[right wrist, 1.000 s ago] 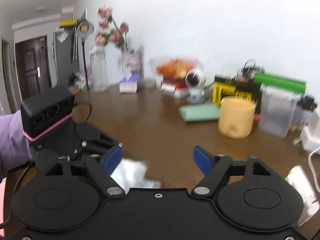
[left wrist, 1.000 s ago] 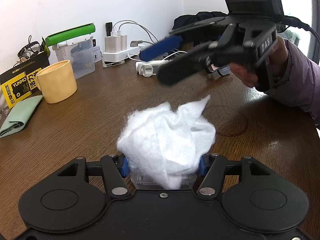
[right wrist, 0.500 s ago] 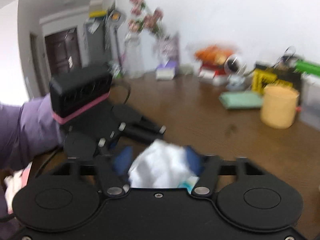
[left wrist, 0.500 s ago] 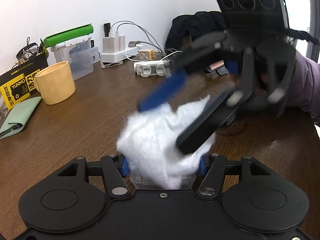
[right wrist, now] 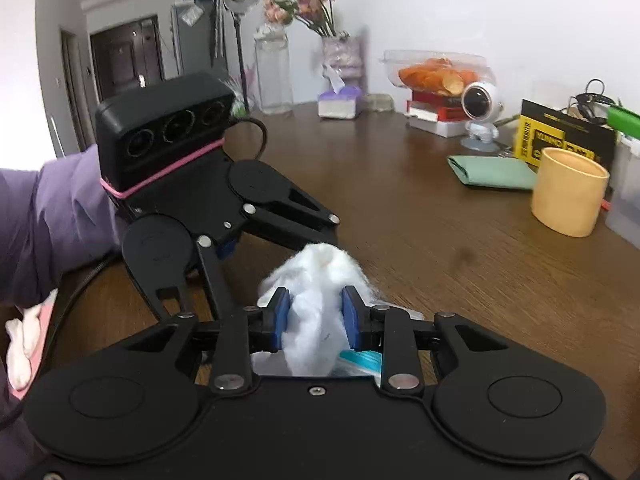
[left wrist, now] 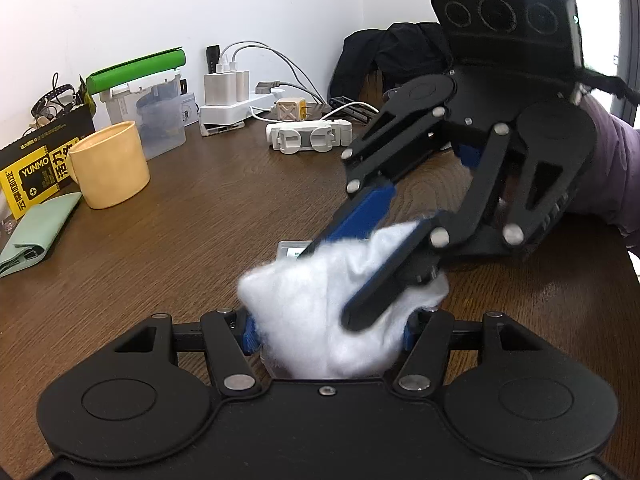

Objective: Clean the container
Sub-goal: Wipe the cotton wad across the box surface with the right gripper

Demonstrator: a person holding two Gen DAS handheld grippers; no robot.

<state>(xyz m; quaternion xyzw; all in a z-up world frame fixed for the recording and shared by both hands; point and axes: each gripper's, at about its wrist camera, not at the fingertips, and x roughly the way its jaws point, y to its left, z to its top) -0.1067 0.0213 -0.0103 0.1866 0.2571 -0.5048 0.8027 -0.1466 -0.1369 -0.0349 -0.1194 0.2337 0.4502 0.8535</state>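
Note:
A small clear plastic container (left wrist: 276,364) sits between the fingers of my left gripper (left wrist: 326,330), which is shut on it; most of it is hidden under a wad of white cotton (left wrist: 316,300). In the right wrist view my right gripper (right wrist: 314,318) is shut on the same cotton wad (right wrist: 316,276), its blue pads pressing both sides. In the left wrist view the right gripper's fingers (left wrist: 372,292) reach down into the wad from the right. A bit of the container (right wrist: 360,360) shows under the cotton.
On the brown wooden table (left wrist: 200,216) stand a yellow mug (left wrist: 108,164), a green cloth (left wrist: 32,232), a yellow-black box (left wrist: 36,168), a clear tub with a green lid (left wrist: 152,108) and a power strip with chargers (left wrist: 236,108). A vase (right wrist: 274,72) and books (right wrist: 436,112) stand at the far edge.
My right gripper came down from above the table onto the cotton wad and closed on it. My left gripper stayed put, holding the container.

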